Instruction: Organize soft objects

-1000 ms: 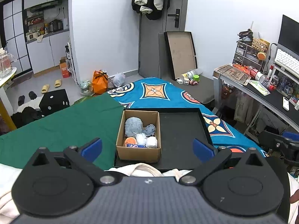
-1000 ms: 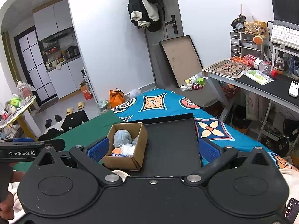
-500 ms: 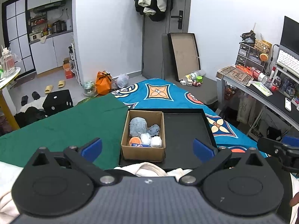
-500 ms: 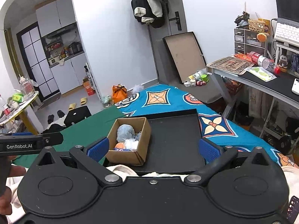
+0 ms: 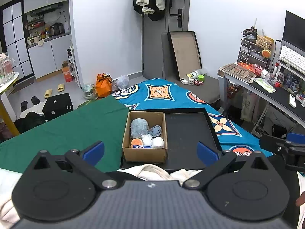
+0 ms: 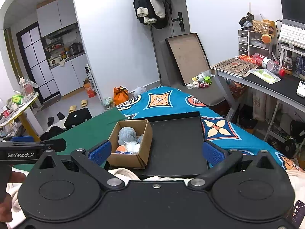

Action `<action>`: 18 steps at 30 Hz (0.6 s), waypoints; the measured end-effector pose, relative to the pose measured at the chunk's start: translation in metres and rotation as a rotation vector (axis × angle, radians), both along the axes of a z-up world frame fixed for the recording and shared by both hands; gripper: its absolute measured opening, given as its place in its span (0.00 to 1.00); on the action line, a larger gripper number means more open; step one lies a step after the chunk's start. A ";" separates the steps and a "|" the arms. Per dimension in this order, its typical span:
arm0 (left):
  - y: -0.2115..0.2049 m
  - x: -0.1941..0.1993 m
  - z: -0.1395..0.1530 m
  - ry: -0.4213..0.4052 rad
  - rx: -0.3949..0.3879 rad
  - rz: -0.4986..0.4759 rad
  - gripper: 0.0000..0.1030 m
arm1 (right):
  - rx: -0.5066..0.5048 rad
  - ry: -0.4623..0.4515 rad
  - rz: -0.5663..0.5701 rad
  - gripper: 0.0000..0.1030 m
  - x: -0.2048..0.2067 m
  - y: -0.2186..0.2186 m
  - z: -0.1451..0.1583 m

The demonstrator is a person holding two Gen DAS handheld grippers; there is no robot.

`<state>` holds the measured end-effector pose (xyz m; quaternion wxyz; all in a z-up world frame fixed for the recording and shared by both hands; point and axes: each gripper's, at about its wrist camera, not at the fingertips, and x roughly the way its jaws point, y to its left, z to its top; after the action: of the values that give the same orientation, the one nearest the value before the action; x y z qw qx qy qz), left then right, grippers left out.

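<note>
A small cardboard box (image 5: 144, 153) (image 6: 131, 159) stands in the left part of a shallow black tray (image 5: 188, 133) (image 6: 177, 139) on the bed. Inside it lie several soft toys: a grey-blue plush (image 5: 138, 126) (image 6: 126, 134), a small dark blue spiky ball (image 5: 156, 131), two white fluffy balls (image 5: 158, 142) and an orange one (image 5: 136, 142). My left gripper (image 5: 150, 150) hangs open in front of the box, nothing between its blue pads. My right gripper (image 6: 155, 150) is open too, level with the tray's near edge.
The bed carries a green sheet (image 5: 66, 131) on the left and a blue patterned cover (image 5: 162, 95) on the right. A white cloth (image 5: 152, 171) lies just before the tray. A desk (image 6: 266, 84) stands to the right, clutter on the floor beyond.
Both cameras have shifted slightly, so box and tray sit a little further right and nearer in the left wrist view. Both grippers stay open; the box contents are unchanged.
</note>
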<state>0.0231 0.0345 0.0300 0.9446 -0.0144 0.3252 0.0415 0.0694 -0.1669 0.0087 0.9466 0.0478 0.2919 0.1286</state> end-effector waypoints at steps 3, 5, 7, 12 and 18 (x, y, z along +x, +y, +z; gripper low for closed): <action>0.000 0.000 0.000 0.001 -0.005 0.005 0.99 | 0.001 0.001 -0.001 1.00 0.000 -0.001 0.000; 0.001 0.000 0.001 0.003 -0.005 0.008 0.99 | 0.001 0.000 -0.004 1.00 -0.001 -0.001 0.000; 0.000 0.000 0.001 0.003 0.001 0.006 0.99 | 0.004 -0.001 -0.004 1.00 -0.002 -0.002 0.000; 0.001 -0.003 0.005 -0.019 -0.011 -0.006 0.99 | 0.006 0.001 -0.004 1.00 -0.002 -0.003 0.000; -0.001 -0.003 0.006 -0.015 -0.009 -0.005 0.99 | 0.008 0.015 -0.013 1.00 -0.003 -0.004 -0.002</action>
<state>0.0204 0.0334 0.0356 0.9470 -0.0182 0.3184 0.0377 0.0664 -0.1709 0.0068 0.9449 0.0543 0.2982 0.1233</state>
